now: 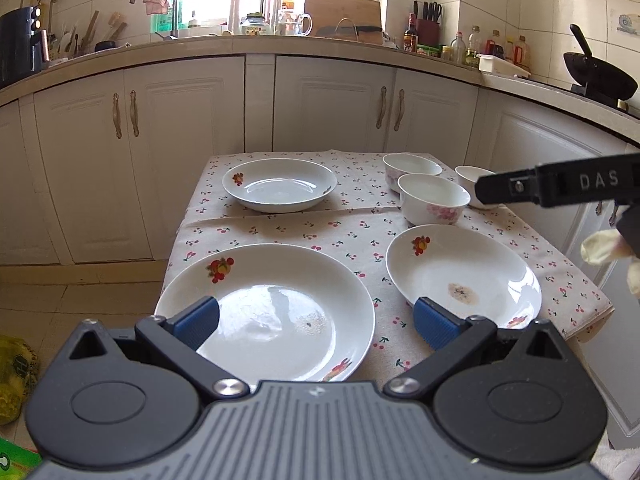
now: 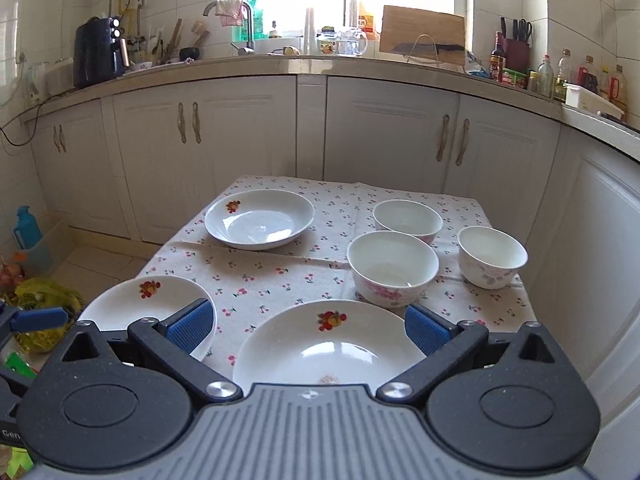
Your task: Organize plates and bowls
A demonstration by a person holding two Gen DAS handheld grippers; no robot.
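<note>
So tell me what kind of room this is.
A home kitchen, most likely. A counter with a sink tap runs under a window, a knife block and sauce bottles stand on it, and a wok sits at the far right.

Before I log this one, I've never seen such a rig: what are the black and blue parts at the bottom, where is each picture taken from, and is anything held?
Each picture comes from a camera on a hand-held gripper, looking along its two blue-padded fingers. No robot arm: a person holds one in each hand. The left gripper and right gripper are both open and hold nothing. On the cherry-print tablecloth lie three white plates: near-left plate, near-right plate and far plate. Three bowls stand right of the far plate: front bowl, back bowl, right bowl. The black bar with letters in the left view is the right gripper's side.
</note>
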